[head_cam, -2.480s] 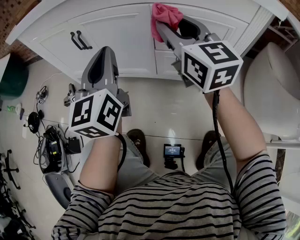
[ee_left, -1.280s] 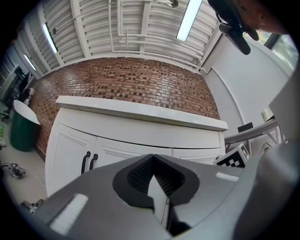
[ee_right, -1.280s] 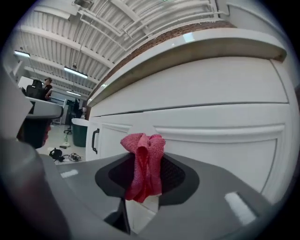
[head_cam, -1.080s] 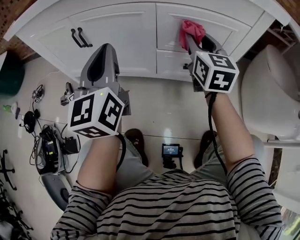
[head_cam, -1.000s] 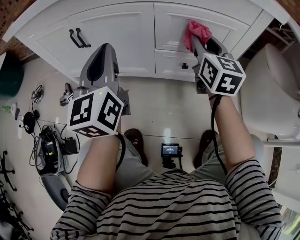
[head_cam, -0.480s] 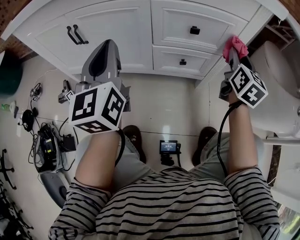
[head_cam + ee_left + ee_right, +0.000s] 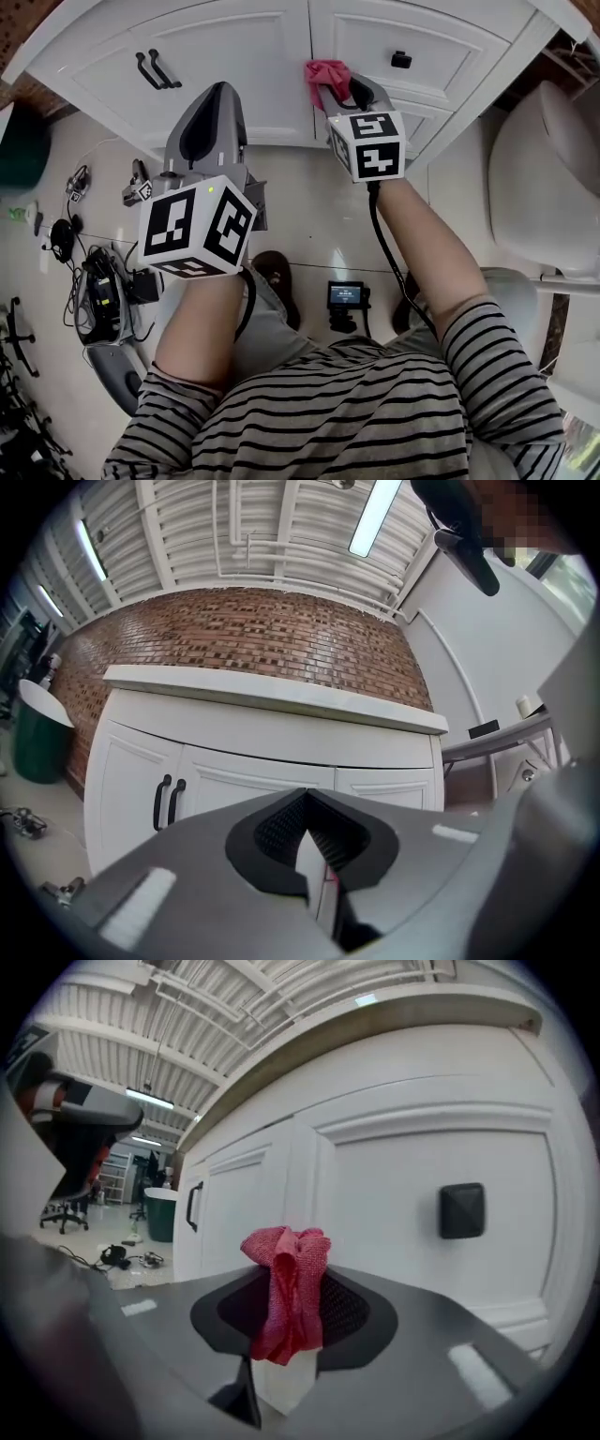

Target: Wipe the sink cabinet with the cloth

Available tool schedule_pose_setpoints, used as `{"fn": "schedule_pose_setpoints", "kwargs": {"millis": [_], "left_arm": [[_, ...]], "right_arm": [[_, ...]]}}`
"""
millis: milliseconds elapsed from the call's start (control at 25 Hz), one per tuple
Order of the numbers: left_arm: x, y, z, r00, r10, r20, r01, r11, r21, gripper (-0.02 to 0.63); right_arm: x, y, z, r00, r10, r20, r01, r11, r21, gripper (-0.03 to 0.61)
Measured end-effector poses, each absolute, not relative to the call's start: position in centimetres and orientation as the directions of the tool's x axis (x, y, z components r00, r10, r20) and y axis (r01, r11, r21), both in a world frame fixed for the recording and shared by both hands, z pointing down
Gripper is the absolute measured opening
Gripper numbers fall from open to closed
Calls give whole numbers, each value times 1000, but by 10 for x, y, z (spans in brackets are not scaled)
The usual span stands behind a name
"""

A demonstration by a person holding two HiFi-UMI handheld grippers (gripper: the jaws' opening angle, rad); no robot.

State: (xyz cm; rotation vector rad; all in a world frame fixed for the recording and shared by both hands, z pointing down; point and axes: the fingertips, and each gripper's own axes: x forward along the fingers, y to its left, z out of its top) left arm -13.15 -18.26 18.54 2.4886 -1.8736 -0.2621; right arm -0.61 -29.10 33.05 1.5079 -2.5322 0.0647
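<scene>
The white sink cabinet (image 7: 234,56) fills the top of the head view, with two doors on the left and drawers on the right. My right gripper (image 7: 323,84) is shut on a bunched red cloth (image 7: 323,71), which lies against the cabinet front near the seam between the right door and the drawers. In the right gripper view the red cloth (image 7: 286,1288) sticks up between the jaws, close to the drawer front with its black knob (image 7: 461,1210). My left gripper (image 7: 208,117) hangs lower, away from the cabinet, with its jaws together and nothing in them.
Paired black door handles (image 7: 150,69) sit on the left doors and a black knob (image 7: 401,59) on the top drawer. A white toilet (image 7: 544,178) stands at the right. Cables and gear (image 7: 94,281) litter the floor at the left; a green bin (image 7: 37,747) stands beside the cabinet.
My right gripper swung the red cloth from the cabinet's middle out to its right edge, then back left to the seam by the drawers. The left gripper has stayed in place.
</scene>
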Motion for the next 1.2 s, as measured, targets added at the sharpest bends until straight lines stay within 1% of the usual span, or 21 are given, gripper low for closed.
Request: {"fn": "schedule_pose_setpoints", "kwargs": {"millis": [120,240,360,440,480,520,600,680,720,760,840,920,1000,1080,1200], "left_arm": [[-135,-185,184,271,-954,-125,-950,-286,122,3],[-135,-187,185,280,-952,-123,-946,-295,135,3],[-128,-187,189,296,-949,-113,-941,-310,138,3],[-125,-187,191,304,-947,-106,-939,-317,137,3],[-125,-186,192,307,-946,-105,-937,-320,138,3],[-124,-186,192,310,-945,-105,-936,-323,140,3],[-122,-185,191,315,-943,-107,-933,-329,144,3],[-120,-185,191,321,-941,-108,-931,-335,146,3],[-118,-185,192,325,-940,-107,-930,-338,144,3],[-116,-185,193,329,-939,-104,-930,-341,141,3],[-113,-185,195,334,-937,-99,-931,-344,121,3],[-113,-186,198,331,-939,-90,-936,-339,95,3],[-116,-188,201,326,-942,-80,-938,-333,92,3],[-119,-191,203,326,-943,-74,-937,-332,110,3],[-119,-193,203,330,-941,-72,-932,-337,132,3]], "right_arm": [[63,-289,337,-337,-924,183,-933,354,66,138],[148,-278,338,-163,-974,160,-986,167,13,138],[231,-263,344,37,-984,177,-999,-43,-25,140],[259,-252,348,122,-973,197,-989,-135,-58,137],[258,-247,350,121,-973,197,-987,-139,-80,135],[243,-244,352,85,-978,191,-990,-105,-96,134],[179,-242,361,-79,-981,177,-993,63,-96,133],[95,-245,378,-278,-942,187,-961,271,-63,134],[56,-248,387,-356,-913,197,-934,356,-38,133],[22,-253,396,-412,-887,210,-908,420,-5,135],[-21,-267,413,-459,-853,249,-870,488,68,135],[-29,-283,425,-445,-849,285,-864,490,114,135],[-7,-291,427,-405,-867,290,-886,451,111,135],[34,-289,424,-342,-897,280,-922,377,82,137],[119,-280,422,-187,-946,263,-980,200,24,135]]}}
